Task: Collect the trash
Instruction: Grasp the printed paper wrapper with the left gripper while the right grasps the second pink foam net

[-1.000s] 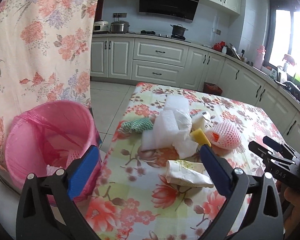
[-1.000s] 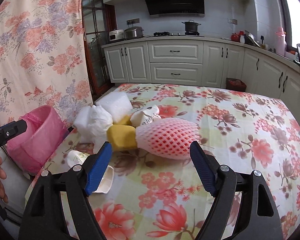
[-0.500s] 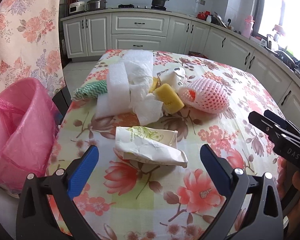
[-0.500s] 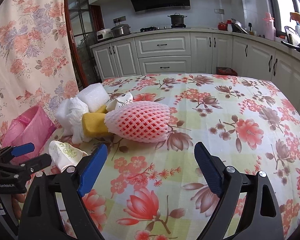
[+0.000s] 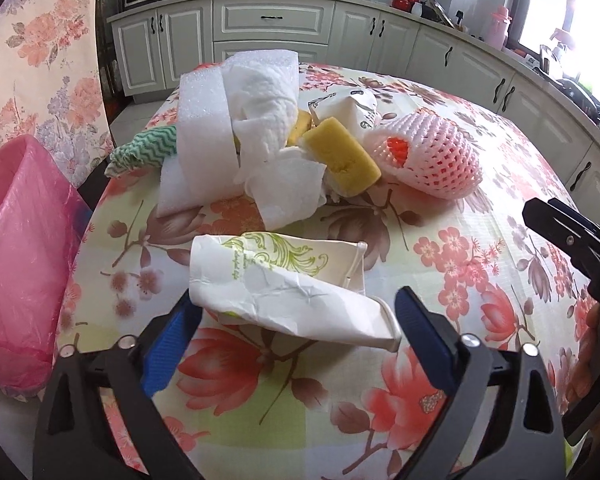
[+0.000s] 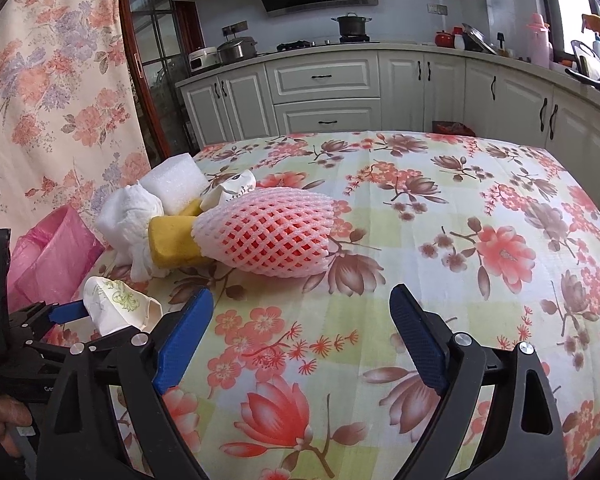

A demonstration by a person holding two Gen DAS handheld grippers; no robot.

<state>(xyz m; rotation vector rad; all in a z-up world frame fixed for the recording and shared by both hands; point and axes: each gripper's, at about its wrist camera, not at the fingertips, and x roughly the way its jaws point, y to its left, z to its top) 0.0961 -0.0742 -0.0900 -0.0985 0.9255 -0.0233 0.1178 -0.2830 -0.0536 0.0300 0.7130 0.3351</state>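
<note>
Lower and nearer than a second ago, the left gripper (image 5: 296,320) now straddles the one crumpled white paper cup with green scrollwork (image 5: 284,280); its blue jaws are closing, the cup between them, the pads not yet pressing. Behind it lies a heap: one pink foam fruit net (image 6: 268,232), two yellow sponge blocks (image 5: 342,156), one white foam sheet (image 5: 204,128), wadded white tissue (image 5: 268,108), one green zigzag cloth (image 5: 144,150). One pink-lined bin (image 5: 16,248) stands beside the floral-clothed table (image 6: 460,208). The right gripper (image 6: 300,320) is spread wide, holding nothing.
</note>
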